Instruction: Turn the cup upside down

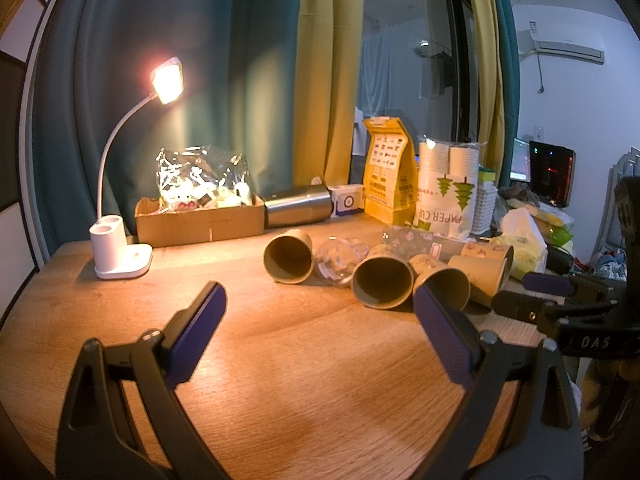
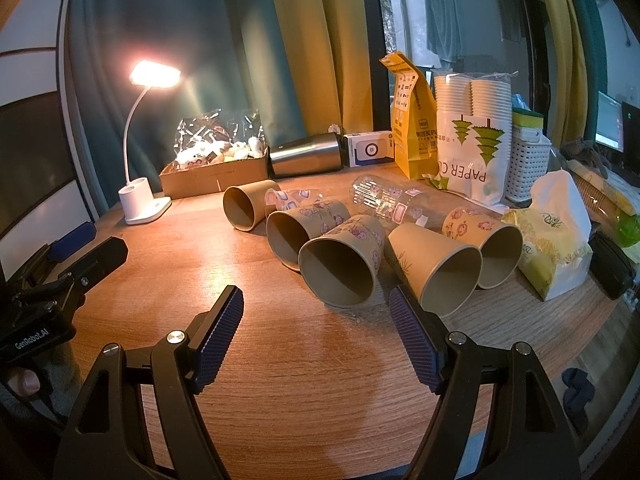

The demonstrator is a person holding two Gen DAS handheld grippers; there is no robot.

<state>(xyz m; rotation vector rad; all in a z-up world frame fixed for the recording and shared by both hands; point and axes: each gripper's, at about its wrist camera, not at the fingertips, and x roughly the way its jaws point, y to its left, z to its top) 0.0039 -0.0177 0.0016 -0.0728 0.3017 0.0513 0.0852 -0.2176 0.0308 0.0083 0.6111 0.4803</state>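
Observation:
Several brown paper cups lie on their sides on the wooden table, mouths toward me. In the right wrist view the nearest cup lies just beyond my open right gripper, with another cup to its right. In the left wrist view my open left gripper is empty, short of a cup and a plain cup. The right gripper also shows at the right edge of the left wrist view. A clear plastic cup lies between the cups.
A lit white desk lamp stands at the left rear. A cardboard box, steel tumbler, yellow bag, pack of paper cups and tissue pack line the back and right.

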